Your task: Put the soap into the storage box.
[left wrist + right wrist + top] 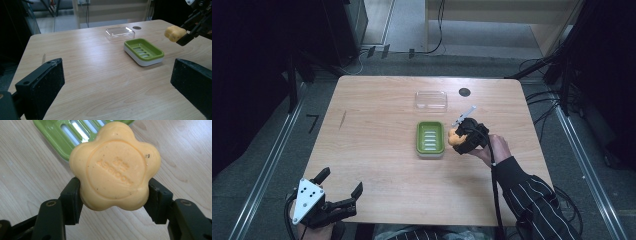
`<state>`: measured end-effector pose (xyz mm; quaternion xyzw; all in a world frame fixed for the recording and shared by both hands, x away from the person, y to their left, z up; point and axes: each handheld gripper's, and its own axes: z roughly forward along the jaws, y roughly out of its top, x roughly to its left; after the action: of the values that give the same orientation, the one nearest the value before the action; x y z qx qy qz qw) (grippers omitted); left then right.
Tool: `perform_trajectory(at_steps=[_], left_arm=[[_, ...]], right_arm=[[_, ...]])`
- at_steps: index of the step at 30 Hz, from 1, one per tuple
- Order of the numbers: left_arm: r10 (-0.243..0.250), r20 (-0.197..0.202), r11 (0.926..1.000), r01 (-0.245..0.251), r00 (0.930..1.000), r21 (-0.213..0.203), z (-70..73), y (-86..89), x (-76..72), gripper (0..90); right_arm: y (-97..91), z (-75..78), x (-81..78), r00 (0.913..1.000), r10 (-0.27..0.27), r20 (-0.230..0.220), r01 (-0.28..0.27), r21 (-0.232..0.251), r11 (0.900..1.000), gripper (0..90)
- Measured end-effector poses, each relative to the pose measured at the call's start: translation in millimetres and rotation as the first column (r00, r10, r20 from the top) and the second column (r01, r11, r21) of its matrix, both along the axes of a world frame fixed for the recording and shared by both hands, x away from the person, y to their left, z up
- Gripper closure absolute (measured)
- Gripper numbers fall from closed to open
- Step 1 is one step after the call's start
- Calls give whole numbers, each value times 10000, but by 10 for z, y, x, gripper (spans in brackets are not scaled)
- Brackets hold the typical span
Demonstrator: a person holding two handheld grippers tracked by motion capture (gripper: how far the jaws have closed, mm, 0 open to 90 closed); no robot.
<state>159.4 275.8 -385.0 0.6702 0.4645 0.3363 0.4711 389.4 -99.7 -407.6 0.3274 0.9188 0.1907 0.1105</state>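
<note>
My right gripper [456, 137] is shut on a flower-shaped orange soap bar [115, 166], held above the table just right of the green soap dish [430, 138]. In the left gripper view the soap [174, 33] hangs in the right gripper's jaws at the upper right, beyond the dish [143, 51]. The dish has a slotted green insert on a white base and nothing in it. My left gripper [341, 184] rests at the table's near left corner, jaws wide open with nothing between them.
A clear plastic lid [431, 99] lies behind the dish toward the far edge. A dark round hole [464, 92] sits in the tabletop to the right of the lid. Cables run over the floor around the wooden table [377, 150].
</note>
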Motion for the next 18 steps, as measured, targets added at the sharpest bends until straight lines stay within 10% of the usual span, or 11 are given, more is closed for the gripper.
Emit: perform_trajectory(at_steps=[18], left_arm=[[44, -31, 10000, -44, 10000, -2, -1, 8, -8, 0]], right_arm=[[225, 6, 119, 9990, 444, -24, -443, 87, 9990, 401]])
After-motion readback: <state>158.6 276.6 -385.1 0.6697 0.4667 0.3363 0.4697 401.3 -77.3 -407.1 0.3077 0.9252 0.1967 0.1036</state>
